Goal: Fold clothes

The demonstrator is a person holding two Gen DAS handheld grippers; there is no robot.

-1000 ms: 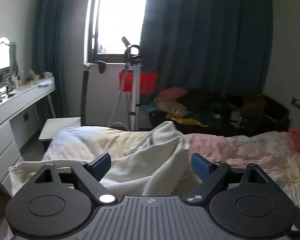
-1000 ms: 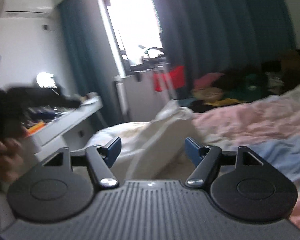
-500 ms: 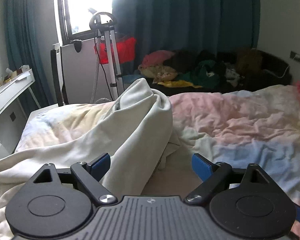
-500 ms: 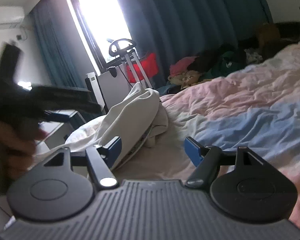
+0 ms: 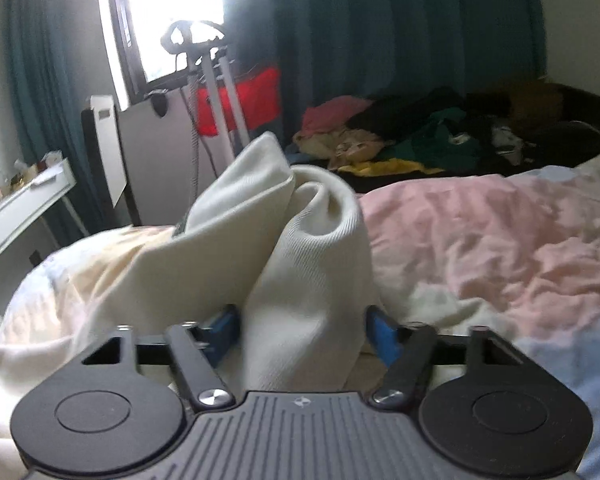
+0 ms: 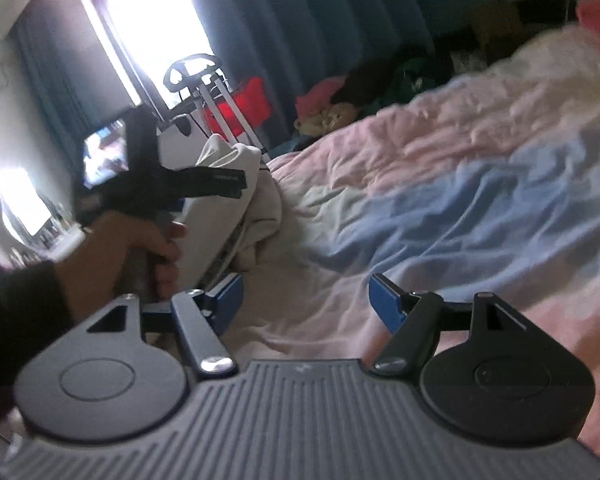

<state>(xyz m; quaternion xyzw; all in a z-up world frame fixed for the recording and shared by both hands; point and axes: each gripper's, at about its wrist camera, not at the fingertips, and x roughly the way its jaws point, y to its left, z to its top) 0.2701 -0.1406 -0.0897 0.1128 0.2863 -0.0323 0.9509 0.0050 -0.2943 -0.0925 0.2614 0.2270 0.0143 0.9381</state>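
Looking along the left gripper [image 5: 302, 330], I see its blue-padded fingers [image 5: 225, 330] spread wide with a bunched ridge of the cream ribbed-knit garment [image 5: 308, 264] standing up between them; the cloth fills most of the gap, but the pads are not pressed onto it, so I count this gripper as open around the fabric, not gripping. The garment lies crumpled on the pastel pink, blue and yellow quilted bedspread [image 5: 480, 240], heaped toward the foot of the bed with one peak rising high and the rest trailing off to the left and under my camera.

My right gripper [image 6: 306, 300] is also spread open, holding nothing, and hovers over bare bedspread just to the right of the heap [image 6: 236, 200]. In its view the person's left hand [image 6: 140, 248] is wrapped round the other tool's handle.

To do this well, I judge the left pads should close on a single edge or seam, not this thick double roll, or the fold will come out lumpy. I would seat the cloth deep between the pads before closing, then bring the right gripper to a matching edge so the garment can be drawn flat. Both views are blurred, so I cannot tell where the hem or sleeves lie.
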